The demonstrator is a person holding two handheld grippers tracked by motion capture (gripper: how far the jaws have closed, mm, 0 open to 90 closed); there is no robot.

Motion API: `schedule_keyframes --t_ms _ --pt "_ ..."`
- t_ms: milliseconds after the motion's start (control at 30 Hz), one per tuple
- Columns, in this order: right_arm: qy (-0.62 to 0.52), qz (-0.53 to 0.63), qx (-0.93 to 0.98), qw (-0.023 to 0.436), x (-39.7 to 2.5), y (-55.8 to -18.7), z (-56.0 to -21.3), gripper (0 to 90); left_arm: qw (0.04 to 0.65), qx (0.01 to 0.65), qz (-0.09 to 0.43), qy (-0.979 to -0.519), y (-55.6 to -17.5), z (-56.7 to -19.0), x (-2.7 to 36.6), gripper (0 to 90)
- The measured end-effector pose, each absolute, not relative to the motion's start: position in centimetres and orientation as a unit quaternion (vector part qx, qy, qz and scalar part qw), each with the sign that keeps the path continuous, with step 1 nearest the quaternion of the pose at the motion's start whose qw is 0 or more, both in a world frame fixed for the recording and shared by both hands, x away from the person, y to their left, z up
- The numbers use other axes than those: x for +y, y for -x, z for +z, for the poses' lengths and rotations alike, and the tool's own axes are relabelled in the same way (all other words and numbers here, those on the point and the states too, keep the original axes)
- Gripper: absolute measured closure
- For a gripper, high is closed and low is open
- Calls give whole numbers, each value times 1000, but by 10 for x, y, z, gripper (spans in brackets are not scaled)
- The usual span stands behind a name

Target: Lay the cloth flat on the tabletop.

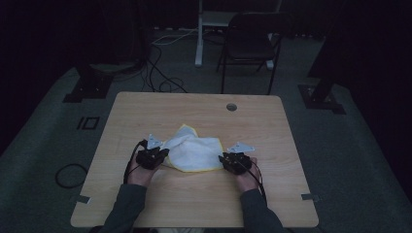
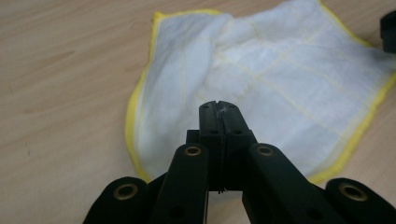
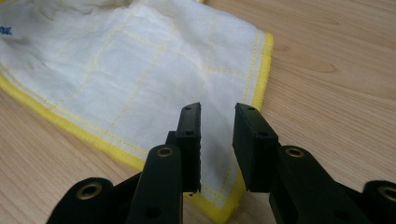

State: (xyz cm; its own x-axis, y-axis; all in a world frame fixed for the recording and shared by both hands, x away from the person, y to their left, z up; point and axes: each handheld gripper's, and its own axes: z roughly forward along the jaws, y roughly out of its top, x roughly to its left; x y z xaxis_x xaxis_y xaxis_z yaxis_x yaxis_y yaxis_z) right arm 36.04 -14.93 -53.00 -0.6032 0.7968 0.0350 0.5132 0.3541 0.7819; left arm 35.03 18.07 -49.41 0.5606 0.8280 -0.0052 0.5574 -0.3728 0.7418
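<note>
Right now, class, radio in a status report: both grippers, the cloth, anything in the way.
Left gripper shut, over the cloth. Right gripper open above cloth's yellow-edged corner. Cloth rumpled on the table. Nothing in the way.

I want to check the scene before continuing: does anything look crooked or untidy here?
The white cloth with yellow edging lies rumpled and askew on the table, its far corner bunched up. Nothing looks spilled or damaged.

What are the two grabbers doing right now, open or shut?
Left gripper: shut, jaws pressed together above the cloth; whether it pinches any fabric cannot be told.
Right gripper: open, jaws apart over the cloth's corner, holding nothing.
</note>
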Motion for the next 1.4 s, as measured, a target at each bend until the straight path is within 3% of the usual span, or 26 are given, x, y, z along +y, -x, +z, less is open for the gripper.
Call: schedule_keyframes --t_ms 267,700,1400 --pt "-409 396 803 177 -148 -361 -530 717 366 436 197 -799 -335 -493 198 768" --pt "-406 399 802 183 -146 -366 -526 701 384 436 219 -784 -340 -477 203 721" --pt "-426 393 792 190 -143 -401 -522 559 346 386 223 -826 -407 -488 151 612"
